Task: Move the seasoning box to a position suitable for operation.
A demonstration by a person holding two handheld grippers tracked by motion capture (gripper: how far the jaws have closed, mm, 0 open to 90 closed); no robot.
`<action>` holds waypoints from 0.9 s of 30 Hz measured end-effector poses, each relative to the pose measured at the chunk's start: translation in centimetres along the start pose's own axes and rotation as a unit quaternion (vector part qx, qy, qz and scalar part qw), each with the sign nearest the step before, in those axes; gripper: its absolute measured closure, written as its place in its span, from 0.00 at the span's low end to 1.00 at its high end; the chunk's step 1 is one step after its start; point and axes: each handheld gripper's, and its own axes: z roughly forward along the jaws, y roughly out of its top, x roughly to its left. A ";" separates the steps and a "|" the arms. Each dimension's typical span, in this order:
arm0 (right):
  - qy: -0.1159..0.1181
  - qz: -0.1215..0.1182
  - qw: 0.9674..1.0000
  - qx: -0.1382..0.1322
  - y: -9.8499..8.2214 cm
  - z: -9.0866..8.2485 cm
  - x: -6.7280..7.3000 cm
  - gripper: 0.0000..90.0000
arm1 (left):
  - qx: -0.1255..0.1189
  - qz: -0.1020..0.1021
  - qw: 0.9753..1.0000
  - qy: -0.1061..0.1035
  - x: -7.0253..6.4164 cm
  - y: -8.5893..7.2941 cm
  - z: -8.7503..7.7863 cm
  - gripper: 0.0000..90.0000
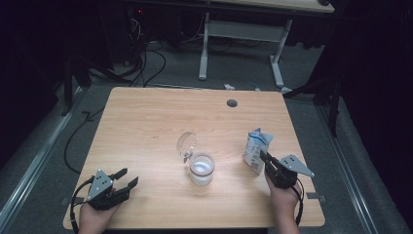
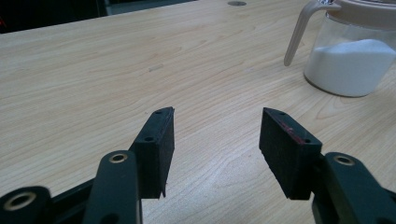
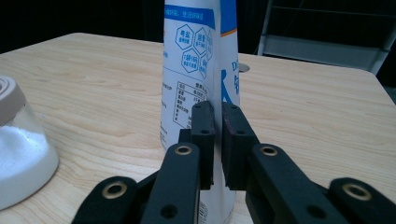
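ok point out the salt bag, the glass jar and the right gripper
salt bag (image 1: 256,148), high view, printed front
glass jar (image 1: 201,168), high view, white contents
right gripper (image 3: 217,122), right gripper view, between the fingertips pinching the bag

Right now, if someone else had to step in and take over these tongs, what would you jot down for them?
Left tongs: open, nothing between them, resting low at the near left of the table.
Right tongs: pinched on the edge of the white and blue bag, which stands upright at the right.
Glass jar: mid-table, lid flipped open, white powder inside, apart from the bag.
Done: jar opened, bag gripped.
Left: probably bring the bag to the jar and pour; the bag is thin, so the grip may slip.
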 end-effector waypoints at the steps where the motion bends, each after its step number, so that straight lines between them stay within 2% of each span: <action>1: -0.001 0.002 1.000 -0.001 0.0 0.0 0.0 0.92 | 0.001 0.000 1.000 0.000 0.0 0.0 0.0 0.51; 16: -0.003 0.005 1.000 0.008 0.1 0.3 0.0 0.75 | 0.004 -0.001 1.000 0.003 0.1 -0.1 0.1 0.51; 27: -0.008 -0.007 1.000 0.017 0.1 0.6 0.3 0.64 | 0.013 -0.001 1.000 0.006 0.0 -0.2 0.3 0.51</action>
